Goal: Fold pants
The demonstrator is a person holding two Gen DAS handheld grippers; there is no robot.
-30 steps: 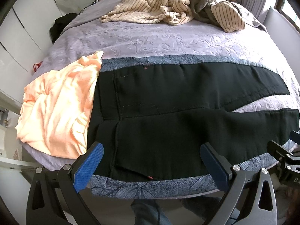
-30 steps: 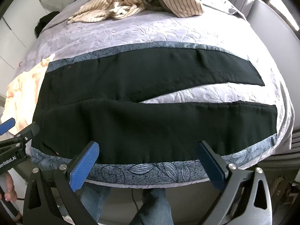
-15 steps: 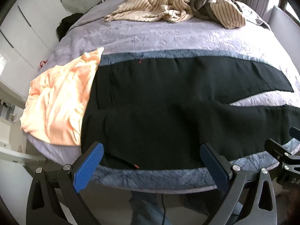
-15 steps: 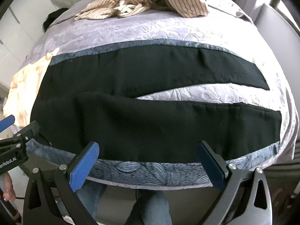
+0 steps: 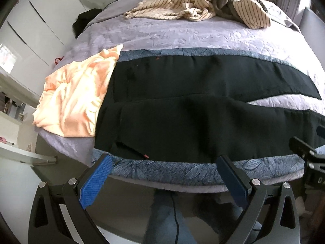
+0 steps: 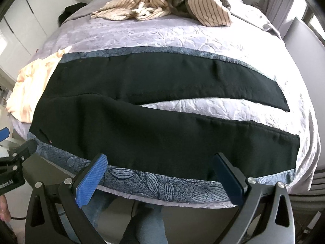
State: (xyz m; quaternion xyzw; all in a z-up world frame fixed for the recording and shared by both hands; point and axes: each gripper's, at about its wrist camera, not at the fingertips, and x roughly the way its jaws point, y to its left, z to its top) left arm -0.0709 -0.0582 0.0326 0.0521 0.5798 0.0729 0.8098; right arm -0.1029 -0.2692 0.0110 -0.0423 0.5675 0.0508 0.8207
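Note:
Black pants (image 5: 193, 109) (image 6: 162, 126) lie spread flat across the near end of the bed, waist to the left, the two legs running right with a wedge of bedspread between them. My left gripper (image 5: 164, 174) hovers open just off the bed's near edge, below the waist and seat part, holding nothing. My right gripper (image 6: 160, 172) is open too, off the same edge below the near leg, empty. Each gripper shows at the side of the other's view.
A peach garment (image 5: 77, 101) lies at the pants' waist on the left corner. Striped clothes (image 5: 195, 12) are heaped at the far end of the lilac bedspread (image 5: 182, 34). White cupboards (image 5: 36, 30) stand left. A person's jeans-clad legs (image 6: 148, 227) are below the bed edge.
Both grippers have drawn back and down from the bed edge, so the pants sit higher in view. The pants look unmoved and both grippers stayed open.

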